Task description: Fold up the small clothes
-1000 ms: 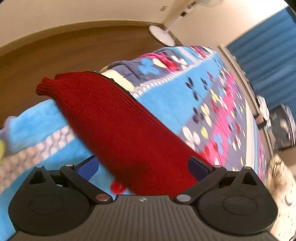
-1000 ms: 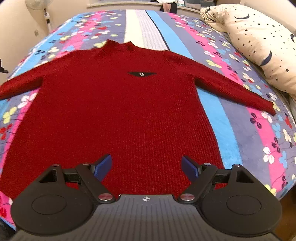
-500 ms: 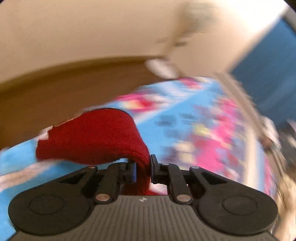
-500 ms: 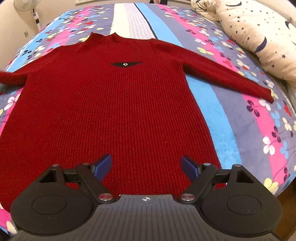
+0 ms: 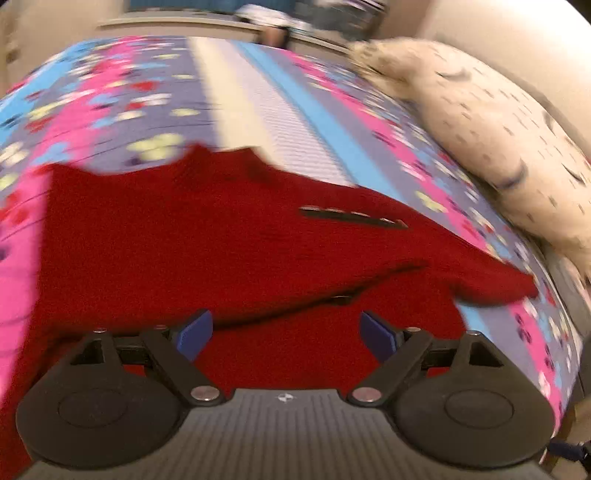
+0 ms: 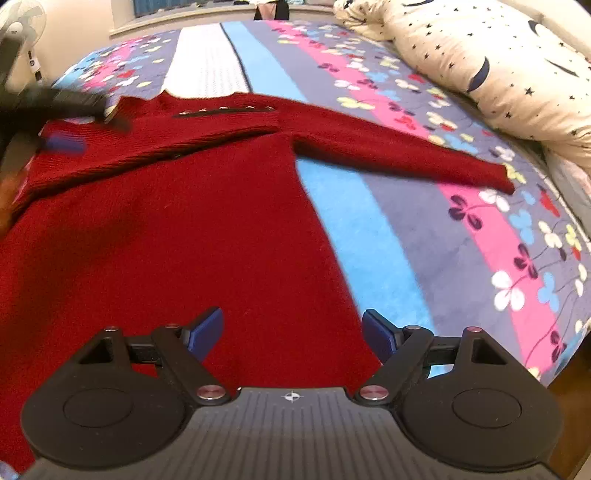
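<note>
A red knit sweater (image 6: 177, 229) lies flat on the bed, neck at the far end. Its left sleeve (image 6: 122, 147) is folded across the chest; its right sleeve (image 6: 406, 155) stretches out to the right. My right gripper (image 6: 293, 332) is open and empty above the sweater's hem. My left gripper (image 5: 286, 330) is open and empty above the sweater (image 5: 221, 240), over the folded sleeve; it also shows blurred at the left edge of the right wrist view (image 6: 59, 142).
The bed (image 6: 388, 236) has a striped floral cover in blue, pink and purple. A cream star-print pillow (image 6: 498, 62) lies at the far right. A fan (image 6: 18, 22) stands at the far left by the wall. The bed's right edge drops off at the lower right.
My left gripper carried the left sleeve cuff over the chest, let it go and opened. The right gripper stayed open and shifted slightly along the hem.
</note>
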